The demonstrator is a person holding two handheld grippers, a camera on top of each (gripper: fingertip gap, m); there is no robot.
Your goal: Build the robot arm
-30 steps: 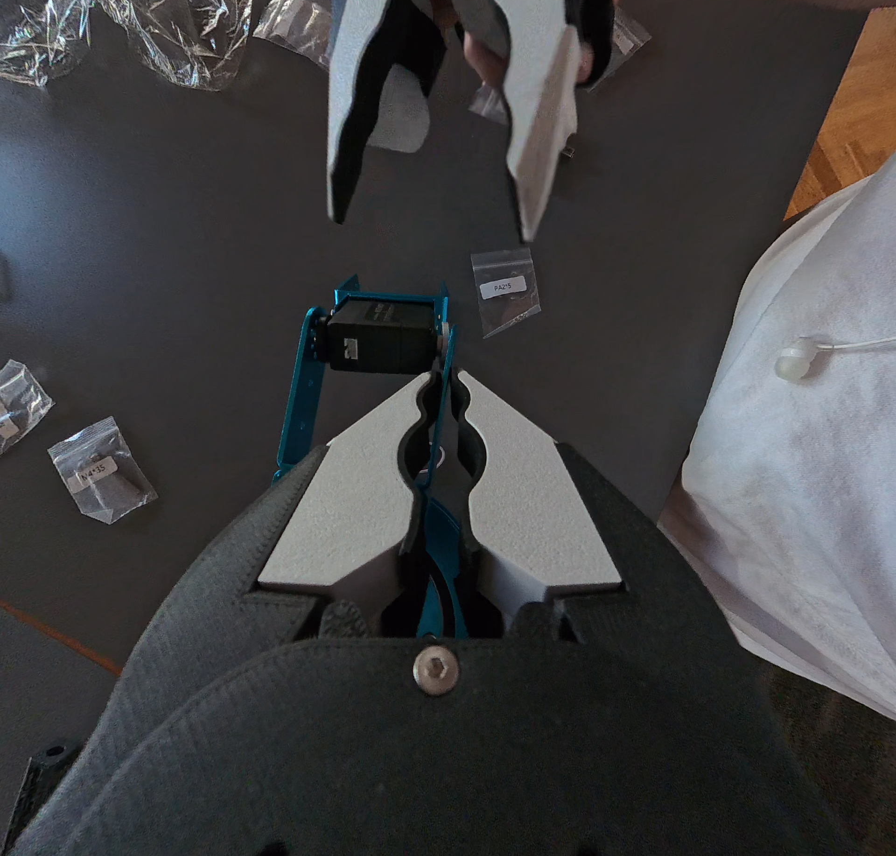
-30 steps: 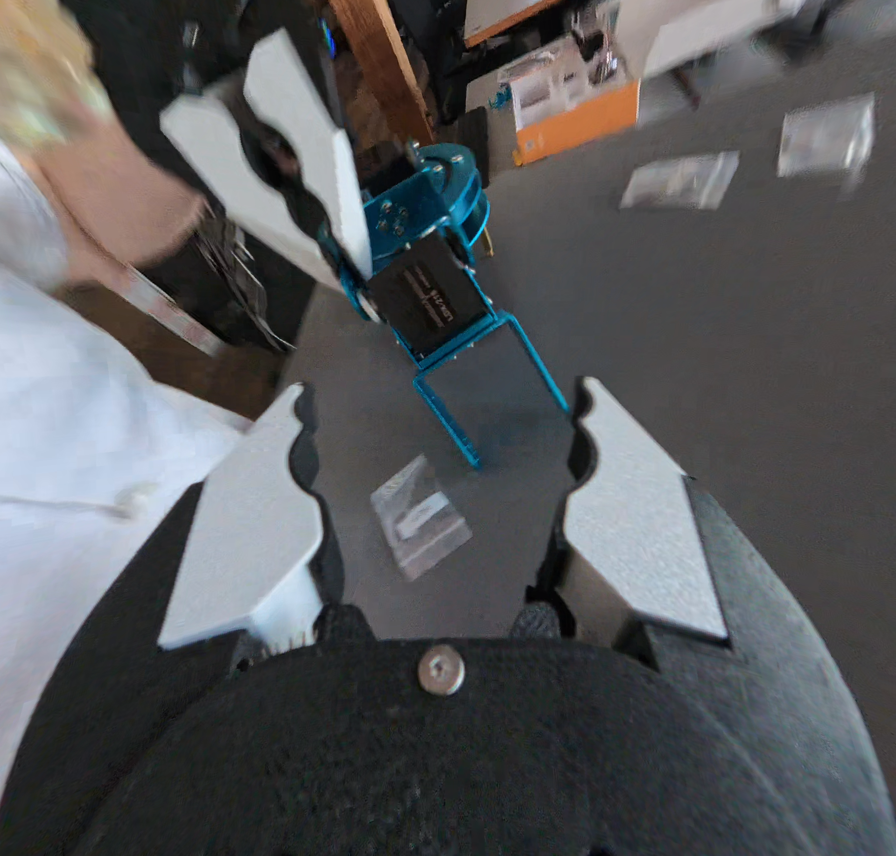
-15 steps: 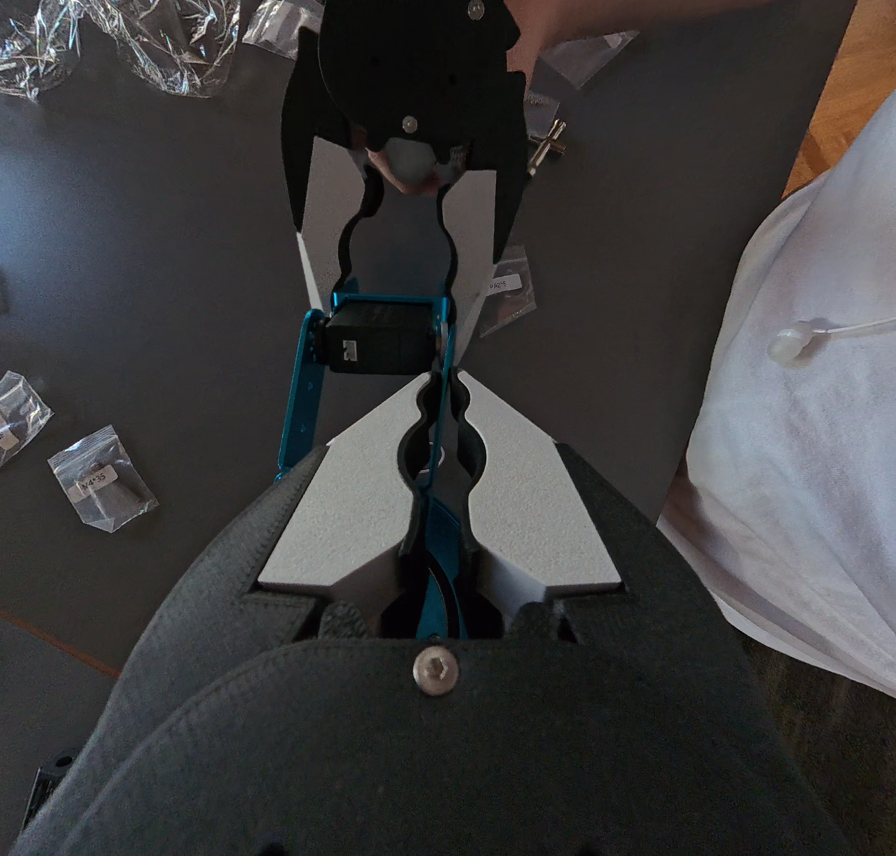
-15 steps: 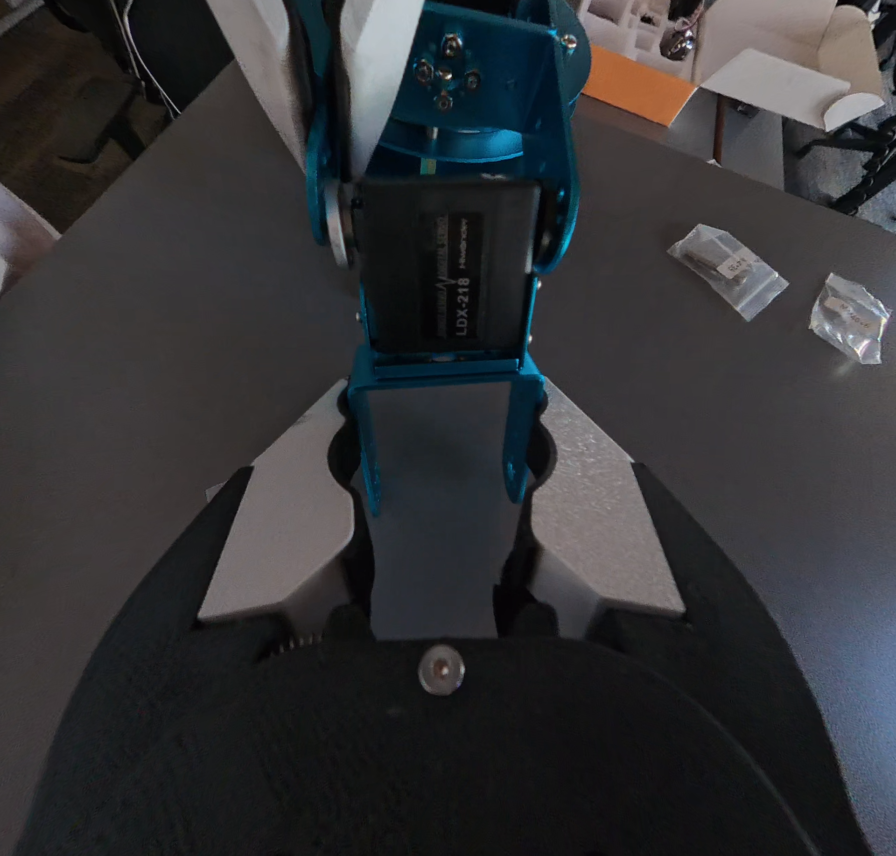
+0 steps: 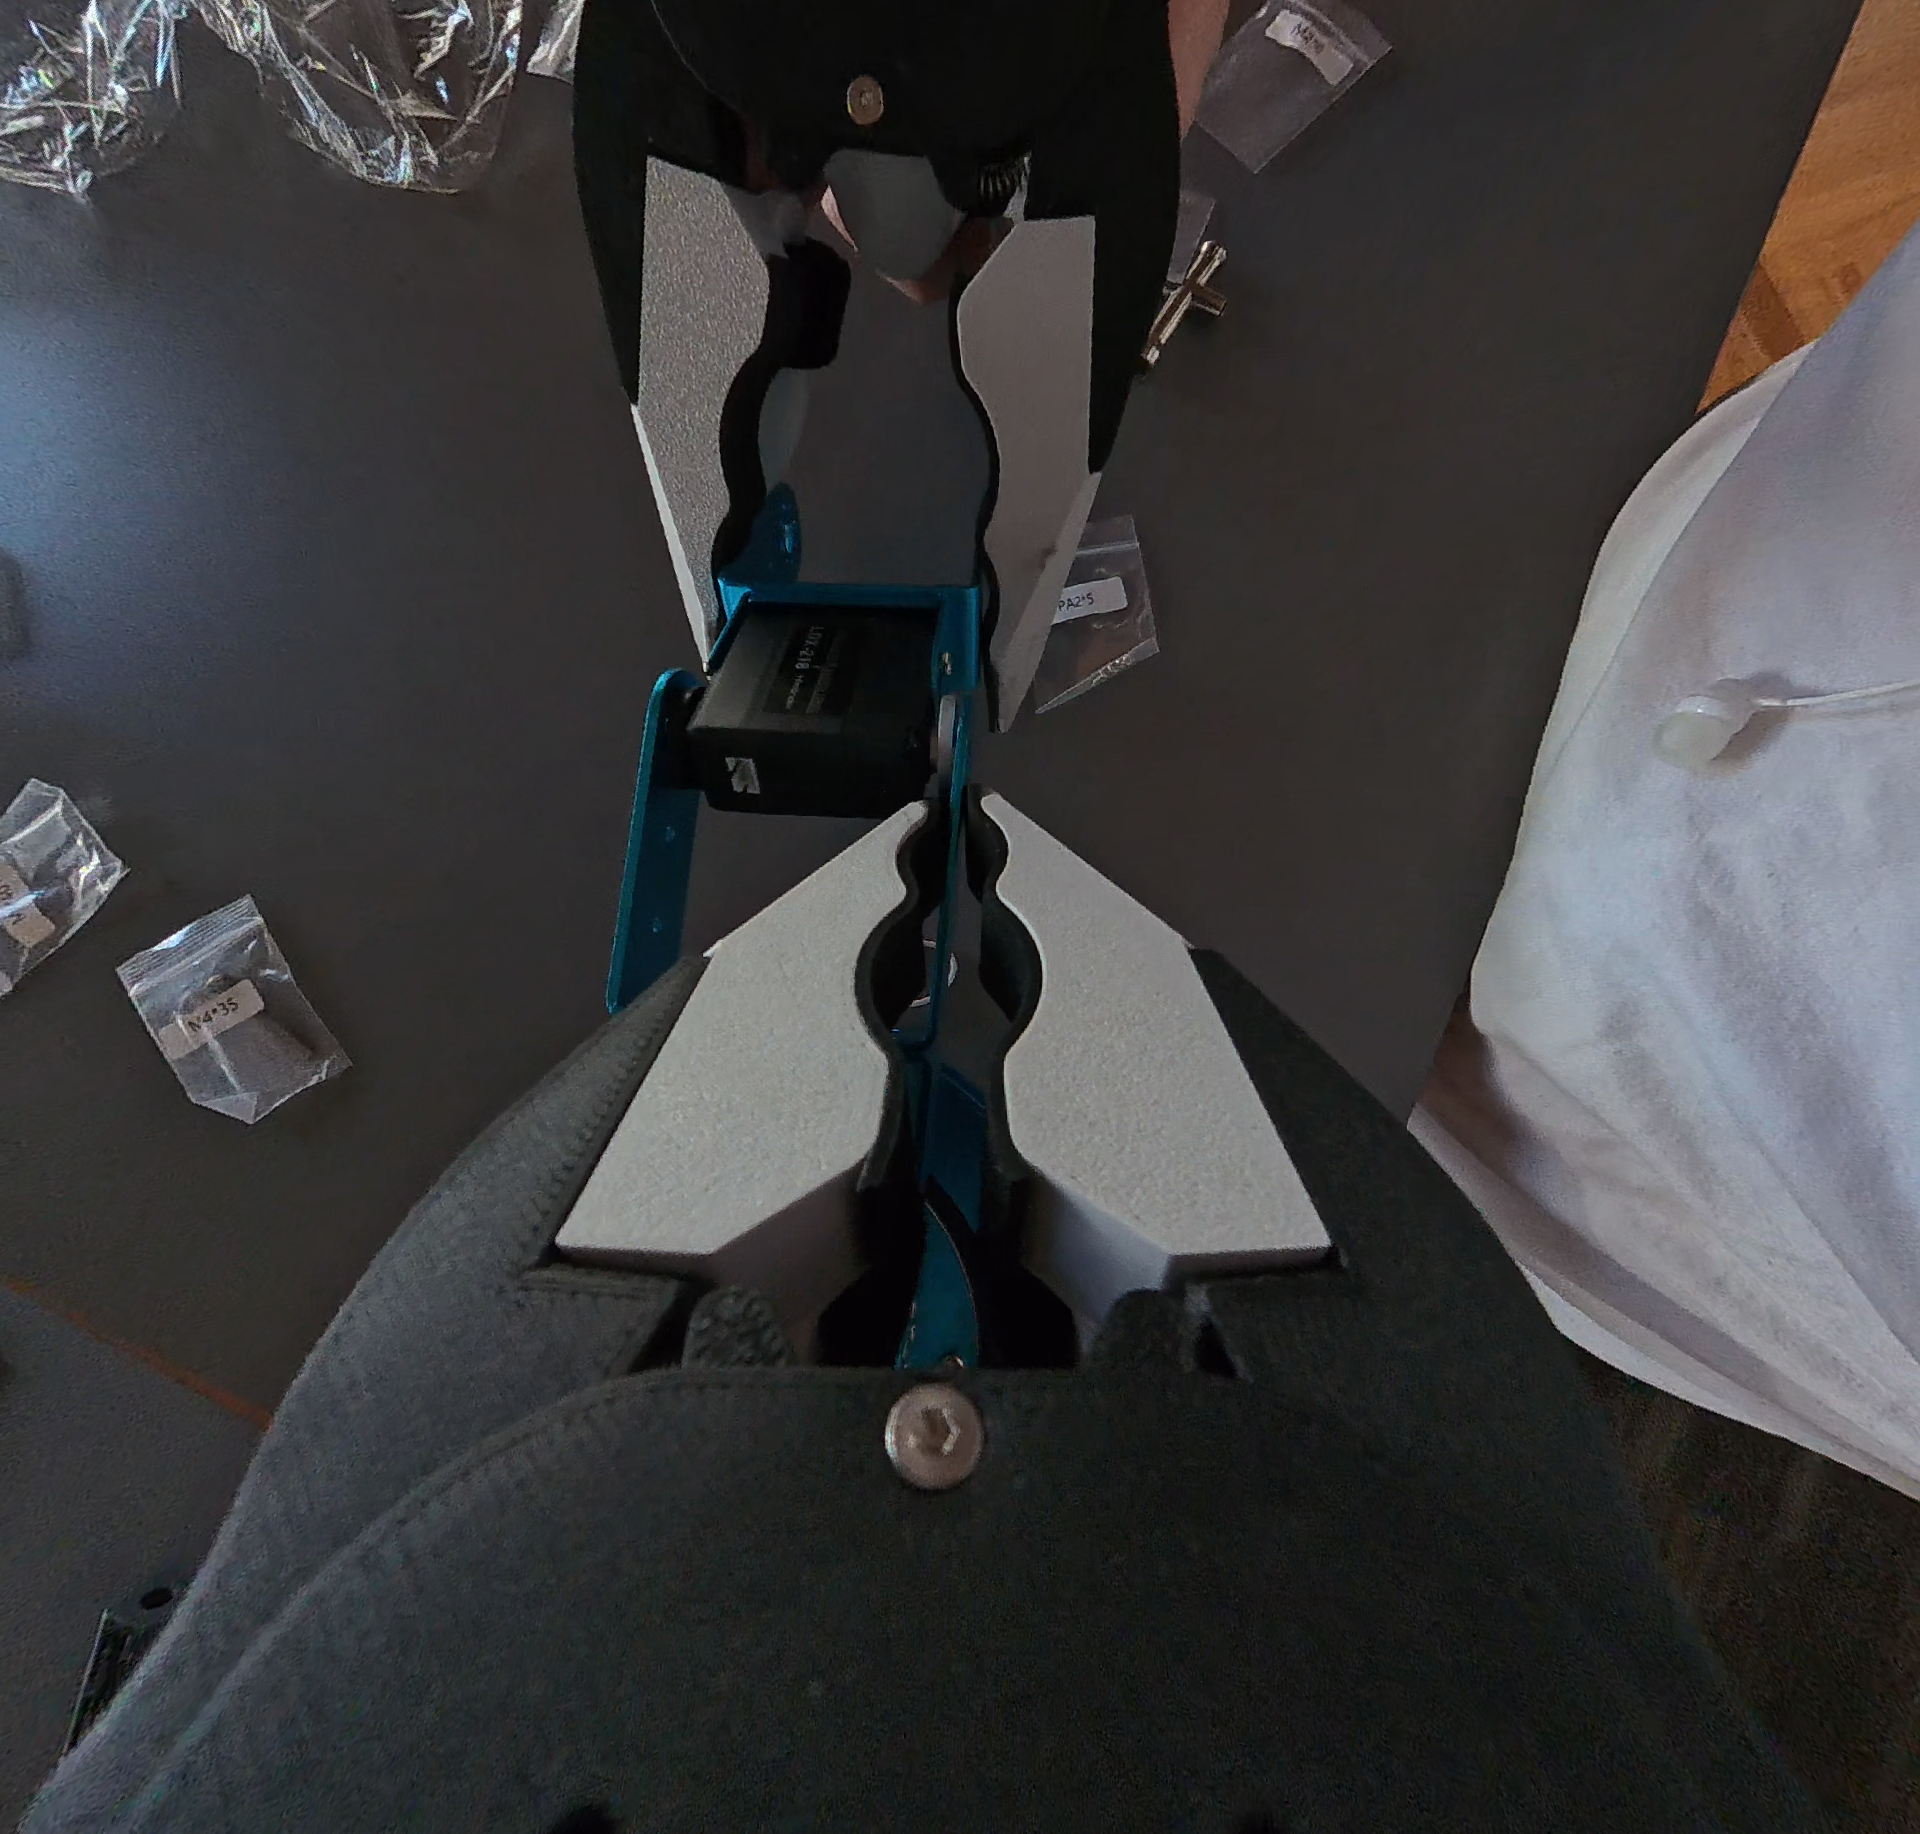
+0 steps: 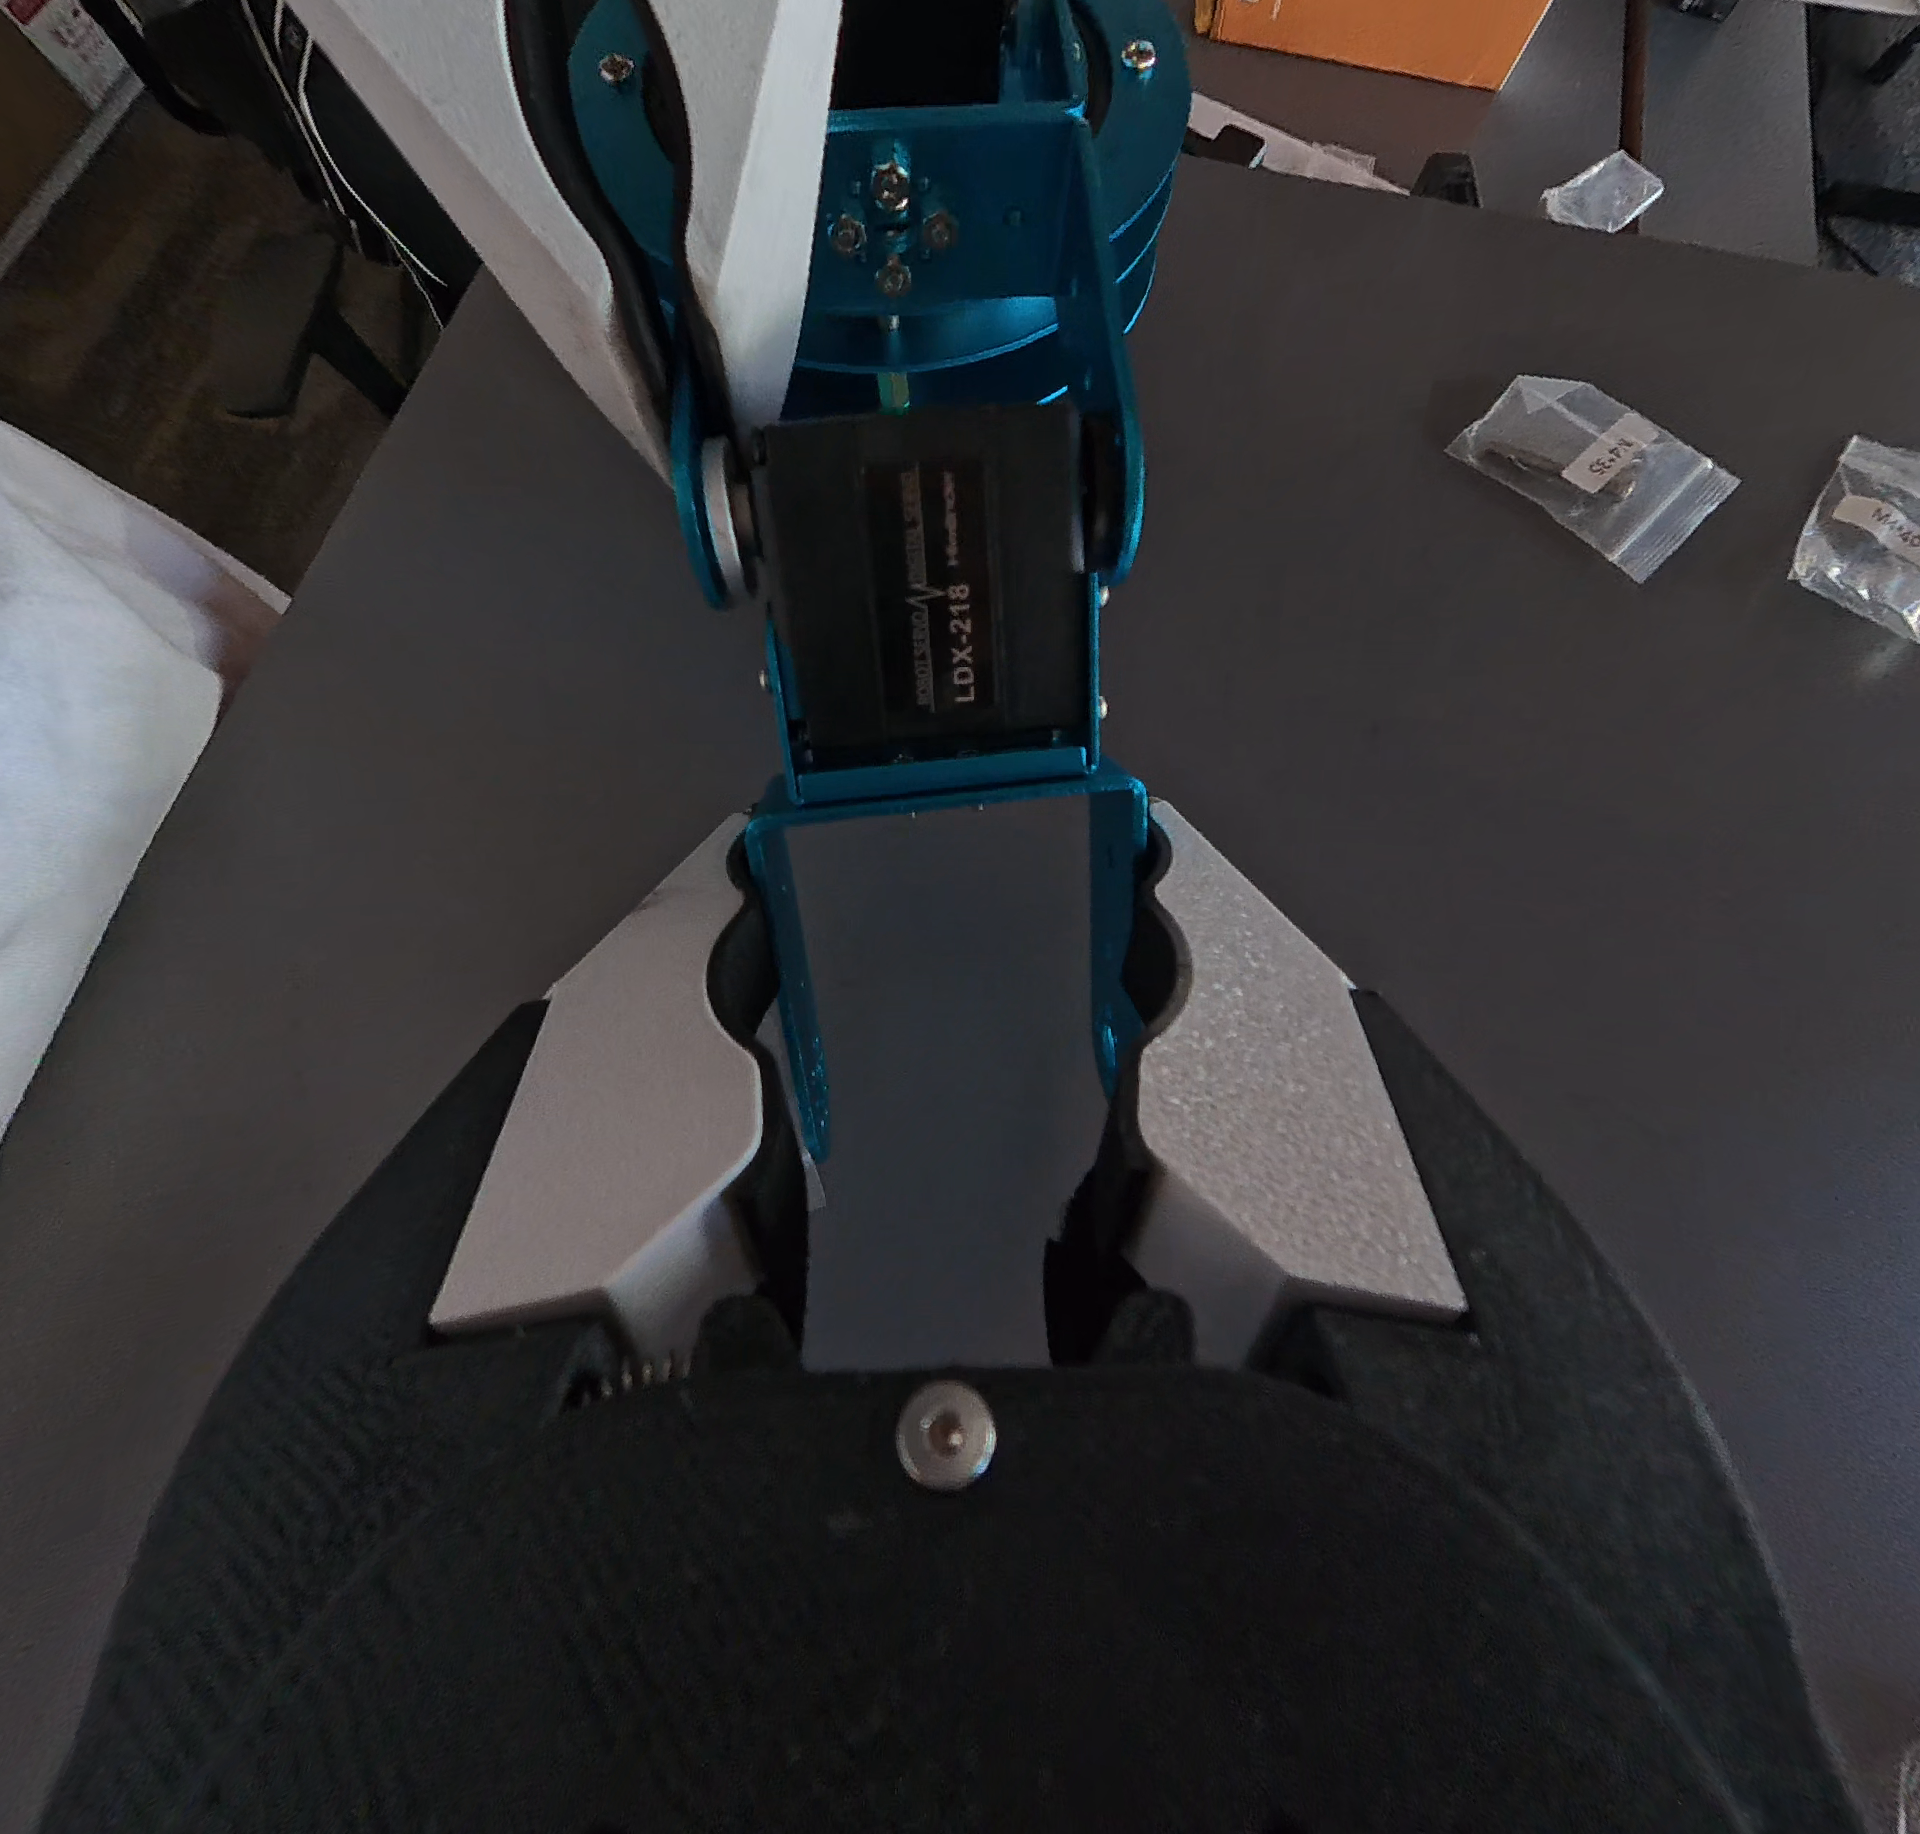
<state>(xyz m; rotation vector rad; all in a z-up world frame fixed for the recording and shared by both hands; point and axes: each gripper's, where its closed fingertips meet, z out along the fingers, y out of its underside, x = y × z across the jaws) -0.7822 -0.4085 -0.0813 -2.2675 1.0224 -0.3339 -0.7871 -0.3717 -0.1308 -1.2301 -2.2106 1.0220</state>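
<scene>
A blue metal bracket assembly [image 5: 652, 849] carries a black servo [image 5: 821, 714] above the dark grey table [image 5: 312, 537]. My left gripper [image 5: 948, 808] is shut on a thin blue side plate of the assembly. The right gripper [image 5: 852, 662] comes in from the far side, one finger on each side of the bracket end. In the right wrist view, my right gripper [image 6: 948, 828] is shut on the two arms of the blue U-bracket [image 6: 790, 953] below the servo [image 6: 935, 579]. The left gripper [image 6: 717, 423] grips the plate beside a round blue base [image 6: 1122, 122].
Small clear bags of hardware lie on the table [image 5: 223, 1015] [image 5: 1101, 610] [image 6: 1590, 465]. Crumpled clear wrap [image 5: 260, 49] and a cross-shaped metal tool [image 5: 1190, 304] lie farther off. A person in white cloth [image 5: 1714, 901] stands at the table edge. An orange box [image 6: 1371, 8] lies beyond. The grippers' ends are close to 7 cm from one another.
The right gripper swung in from above, came around the U-bracket and closed on its arms. The servo has tilted slightly. The left gripper has kept its hold.
</scene>
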